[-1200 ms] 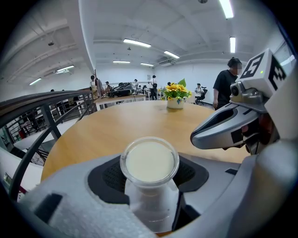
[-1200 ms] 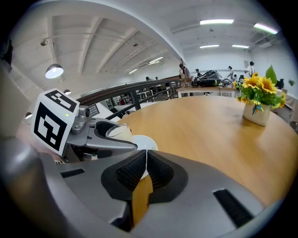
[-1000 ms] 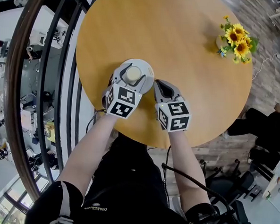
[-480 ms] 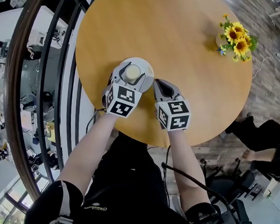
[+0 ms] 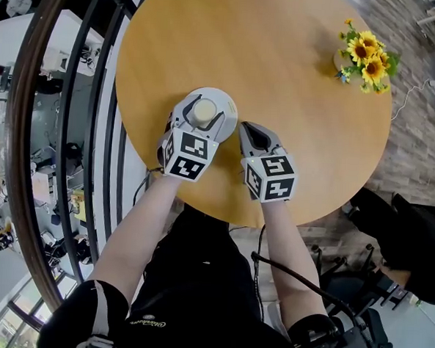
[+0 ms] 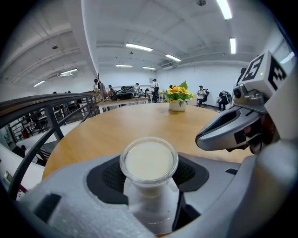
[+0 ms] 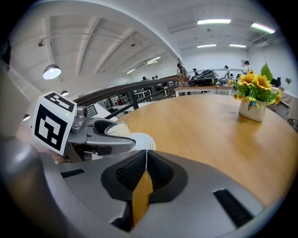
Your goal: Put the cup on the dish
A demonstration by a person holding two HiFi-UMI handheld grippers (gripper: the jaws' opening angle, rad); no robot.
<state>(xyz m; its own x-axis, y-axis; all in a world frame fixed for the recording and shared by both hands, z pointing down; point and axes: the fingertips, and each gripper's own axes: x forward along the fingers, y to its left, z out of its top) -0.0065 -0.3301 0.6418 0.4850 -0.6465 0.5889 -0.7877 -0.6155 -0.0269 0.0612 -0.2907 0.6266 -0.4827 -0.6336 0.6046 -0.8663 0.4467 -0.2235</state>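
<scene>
A clear cup [image 5: 204, 112] of pale milky liquid stands upright over the white dish [image 5: 226, 101] near the round table's left front edge. My left gripper [image 5: 205, 108] is shut on the cup, with a dark pad against each side below the rim [image 6: 149, 160]. The dish [image 6: 150, 207] shows white under the cup between the jaws. My right gripper [image 5: 244, 128] rests just right of the dish, shut with nothing in it; its pads [image 7: 125, 174] meet along a thin seam. From the right gripper view the cup [image 7: 116, 129] and dish [image 7: 142, 139] lie ahead to the left.
A pot of sunflowers [image 5: 364, 59] stands at the far right of the wooden table [image 5: 282, 78]. A dark curved railing [image 5: 66, 123] runs close along the table's left edge, with a drop to a lower floor beyond. Chairs stand past the table's right side.
Both grippers and the cup stay as they were. Only a person's dark legs beyond the table's right edge have shifted.
</scene>
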